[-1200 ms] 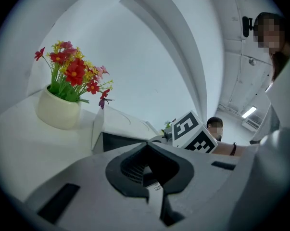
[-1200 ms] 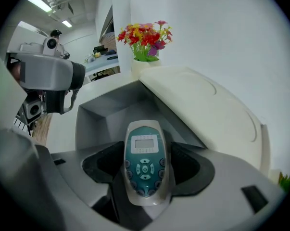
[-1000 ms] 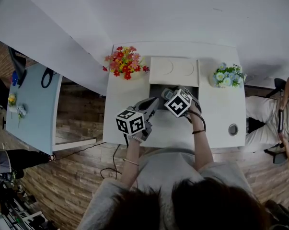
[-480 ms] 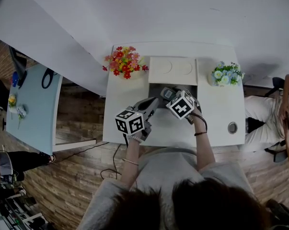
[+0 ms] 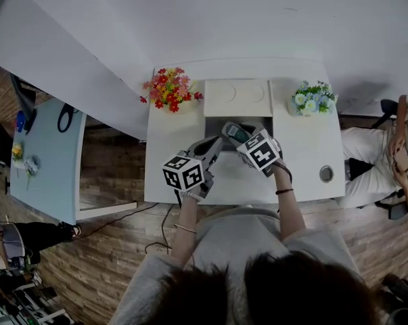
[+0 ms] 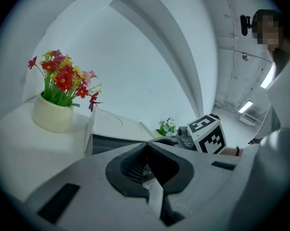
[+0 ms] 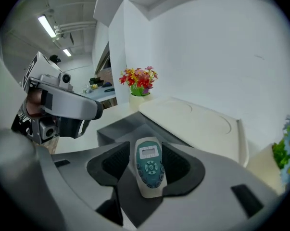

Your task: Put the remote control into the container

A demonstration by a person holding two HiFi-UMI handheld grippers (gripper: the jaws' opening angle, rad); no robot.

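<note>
A white remote control with a teal keypad lies lengthwise between the pads of my right gripper, which has just been closing and now grips it. In the head view that gripper hangs with the remote over the front edge of the dark grey container. The container's white lid is folded open behind it. My left gripper hovers just left of the container, jaws meeting at the tips with nothing held.
A pot of red flowers stands left of the lid and a pot of blue flowers right of it. A round grommet sits near the white table's right front corner. A person sits at the far right.
My right gripper has risen slightly over the container's front, with the remote between its jaws. The left gripper has stayed where it was.
</note>
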